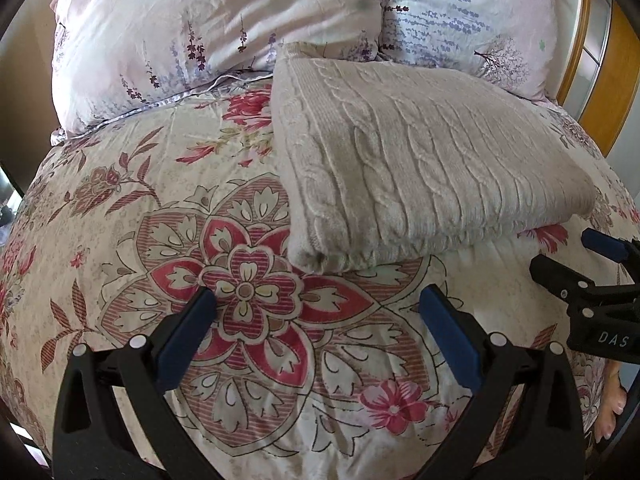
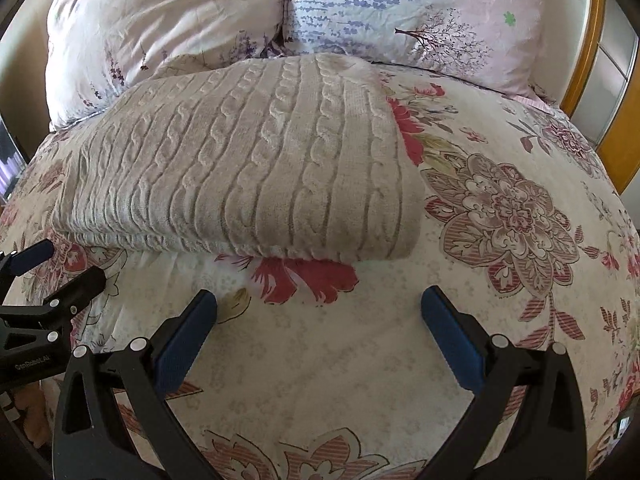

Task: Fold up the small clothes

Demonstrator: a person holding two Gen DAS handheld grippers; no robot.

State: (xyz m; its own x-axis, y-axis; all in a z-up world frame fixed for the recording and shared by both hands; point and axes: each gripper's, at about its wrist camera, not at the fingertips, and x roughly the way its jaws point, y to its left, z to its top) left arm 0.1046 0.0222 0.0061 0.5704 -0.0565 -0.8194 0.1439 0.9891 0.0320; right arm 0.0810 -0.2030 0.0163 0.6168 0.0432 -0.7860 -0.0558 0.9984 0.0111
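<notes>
Both grippers, left (image 1: 318, 300) and right (image 2: 319, 300), gape empty; the soft, thick knit (image 2: 248, 160) needs pinching at its near folded edge

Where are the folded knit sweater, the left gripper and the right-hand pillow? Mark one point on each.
folded knit sweater (image 1: 420, 168), left wrist view, middle of its cabled top face.
left gripper (image 1: 318, 300), left wrist view, midway between its open blue fingertips.
right-hand pillow (image 2: 420, 12), right wrist view, middle of its printed cover.

Two low wrist views across the bed (image 1: 120, 208), sharing the folded sweater (image 1: 420, 160) (pillows (image 2: 168, 12) behind).
</notes>
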